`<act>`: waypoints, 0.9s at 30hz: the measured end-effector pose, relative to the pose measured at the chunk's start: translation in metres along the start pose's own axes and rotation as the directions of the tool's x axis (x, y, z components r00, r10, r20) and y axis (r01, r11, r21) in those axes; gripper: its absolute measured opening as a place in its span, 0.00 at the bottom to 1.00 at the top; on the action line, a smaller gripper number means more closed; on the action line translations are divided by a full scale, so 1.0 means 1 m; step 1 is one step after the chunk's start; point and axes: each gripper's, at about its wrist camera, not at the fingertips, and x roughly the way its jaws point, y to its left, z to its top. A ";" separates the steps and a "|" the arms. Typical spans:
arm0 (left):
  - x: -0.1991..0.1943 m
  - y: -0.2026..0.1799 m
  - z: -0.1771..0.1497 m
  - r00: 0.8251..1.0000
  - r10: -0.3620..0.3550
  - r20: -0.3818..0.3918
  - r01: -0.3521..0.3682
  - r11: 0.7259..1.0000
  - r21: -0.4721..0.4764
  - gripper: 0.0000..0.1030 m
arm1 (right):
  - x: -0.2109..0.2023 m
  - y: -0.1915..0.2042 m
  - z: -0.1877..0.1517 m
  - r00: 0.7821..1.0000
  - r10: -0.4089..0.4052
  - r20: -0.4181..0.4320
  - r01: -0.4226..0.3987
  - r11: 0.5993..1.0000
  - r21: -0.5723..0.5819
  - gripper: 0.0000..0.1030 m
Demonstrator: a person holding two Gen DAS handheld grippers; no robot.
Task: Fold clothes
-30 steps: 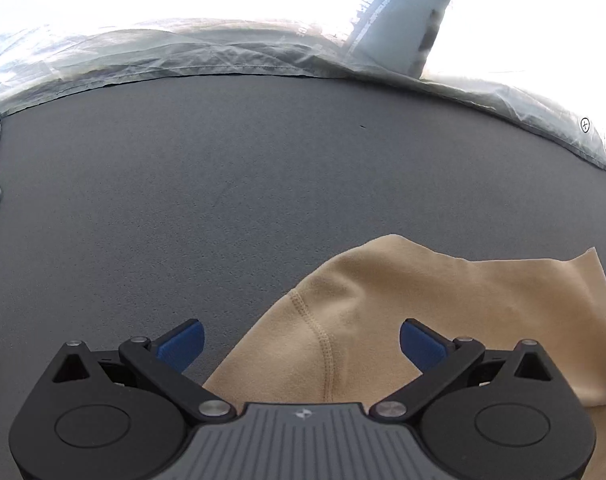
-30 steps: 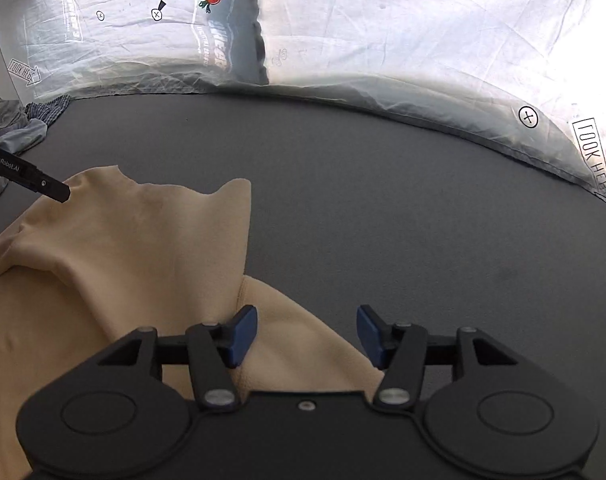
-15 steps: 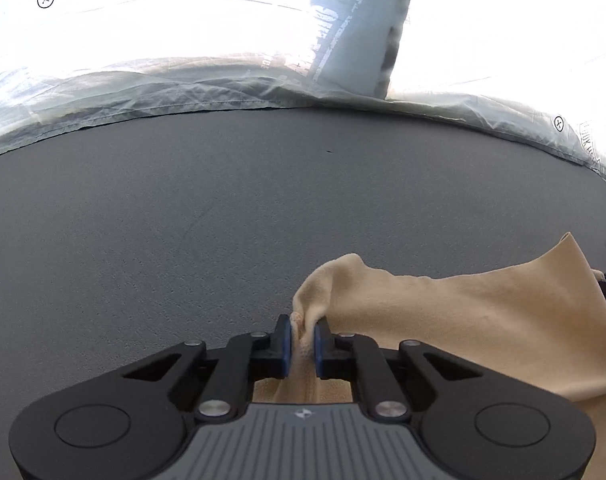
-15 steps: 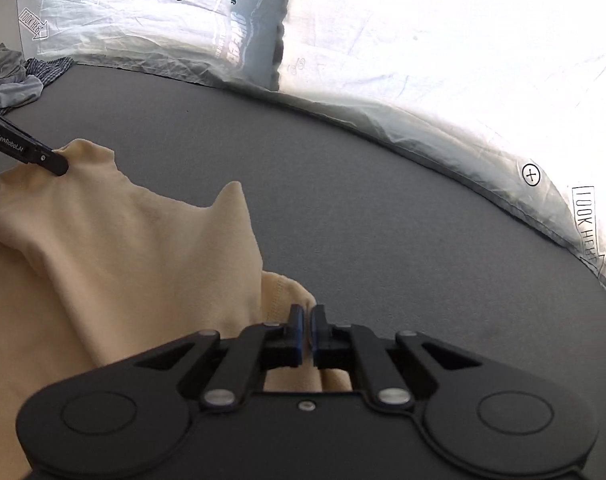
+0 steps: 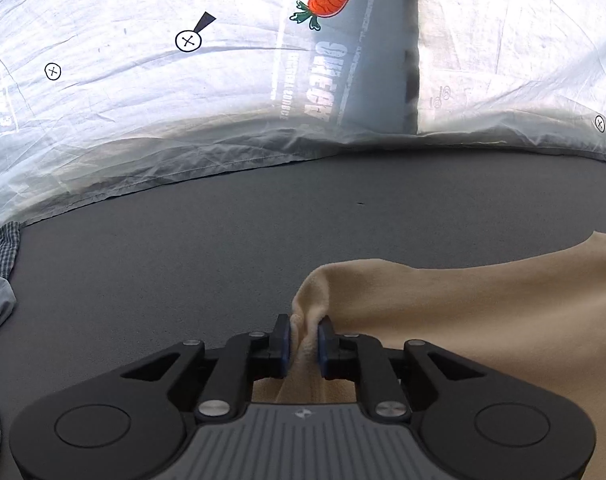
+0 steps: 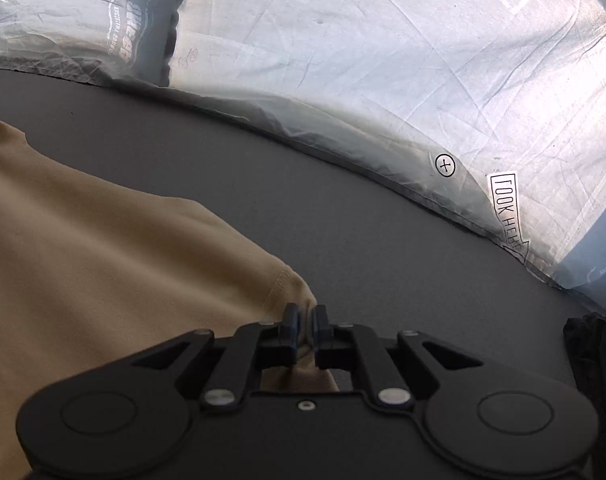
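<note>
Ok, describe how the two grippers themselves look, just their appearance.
Both are matte black linkage bodies with round discs and silver pivot screws. The left gripper has blue pads and a ribbed grey plate with a small logo; the right gripper has a plain black plate. No cables show.

A beige knit garment (image 5: 483,320) is spread over the dark grey felt-covered worktop (image 5: 223,240), stretched between the two grippers. One bunched edge is pinched in the left hand-held gripper (image 5: 305,340) at the garment's left end; a stitched hem corner is pinched in the right hand-held gripper (image 6: 306,330) at its right end. A white printed plastic sheet (image 5: 143,100) is draped behind the worktop. A crumpled checked cloth (image 5: 1,252) is piled at the far left edge, and a black fabric bundle (image 6: 595,356) is seen at the right edge.
</note>
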 end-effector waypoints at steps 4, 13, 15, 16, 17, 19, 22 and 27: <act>-0.029 0.018 0.004 1.000 0.008 0.008 -0.007 0.996 -0.086 0.49 | -0.033 -0.013 -0.002 0.998 -0.042 0.045 0.039 0.997 0.061 0.46; -0.161 0.048 -0.105 0.999 -0.037 -0.032 0.028 0.968 -0.250 0.70 | -0.153 -0.025 -0.095 0.997 0.075 -0.012 -0.069 0.953 0.295 0.49; -0.182 0.043 -0.143 0.997 -0.030 -0.077 0.010 0.969 -0.247 0.70 | -0.174 -0.017 -0.129 0.994 0.098 -0.053 -0.076 0.945 0.318 0.49; -0.192 0.041 -0.163 0.994 -0.027 -0.102 0.001 0.970 -0.243 0.70 | -0.183 -0.013 -0.146 0.992 0.107 -0.072 -0.078 0.942 0.326 0.49; -0.202 0.040 -0.182 0.992 -0.023 -0.126 -0.008 0.970 -0.242 0.70 | -0.192 -0.008 -0.162 0.989 0.116 -0.090 -0.080 0.941 0.327 0.49; -0.216 0.038 -0.214 0.985 -0.020 -0.174 -0.025 0.967 -0.255 0.70 | -0.205 -0.001 -0.187 0.984 0.123 -0.126 -0.075 0.940 0.334 0.49; -0.239 0.037 -0.256 0.981 -0.008 -0.194 -0.045 0.963 -0.264 0.74 | -0.224 0.006 -0.218 0.980 0.132 -0.151 -0.065 0.921 0.384 0.51; -0.264 0.035 -0.283 0.979 -0.011 -0.203 -0.036 0.974 -0.223 0.79 | -0.243 0.015 -0.226 0.982 0.077 -0.173 -0.004 0.922 0.386 0.61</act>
